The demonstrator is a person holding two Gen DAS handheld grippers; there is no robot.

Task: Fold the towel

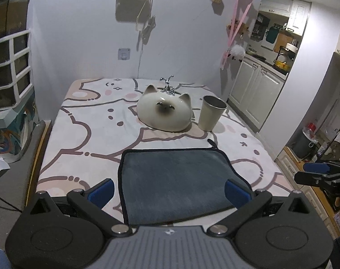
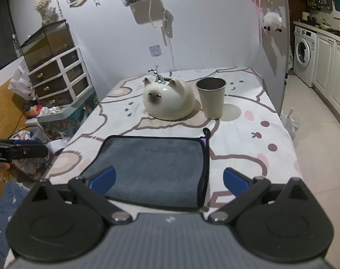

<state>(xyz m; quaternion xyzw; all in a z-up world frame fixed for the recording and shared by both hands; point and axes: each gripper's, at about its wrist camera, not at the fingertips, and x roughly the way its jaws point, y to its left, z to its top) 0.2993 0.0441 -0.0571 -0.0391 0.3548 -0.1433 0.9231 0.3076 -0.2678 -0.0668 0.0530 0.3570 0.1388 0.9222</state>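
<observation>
A dark grey towel [image 1: 176,179] with a black hem lies flat, folded over, on the near part of the patterned table; it also shows in the right wrist view [image 2: 152,163], with a hanging loop [image 2: 206,132] at its far right corner. My left gripper [image 1: 170,192] is open and empty, held above the towel's near edge. My right gripper [image 2: 168,179] is open and empty, above the towel's near right part. Each gripper shows at the edge of the other's view, the right one [image 1: 320,172] and the left one [image 2: 19,150].
A white cat-shaped ceramic piece [image 1: 164,112] with a chrome tap [image 1: 167,85] and a beige metal cup [image 1: 211,114] stand behind the towel. The cartoon-print table cover [image 1: 80,134] reaches the wall. Drawers [image 2: 57,78] stand left, kitchen cabinets [image 1: 255,89] right.
</observation>
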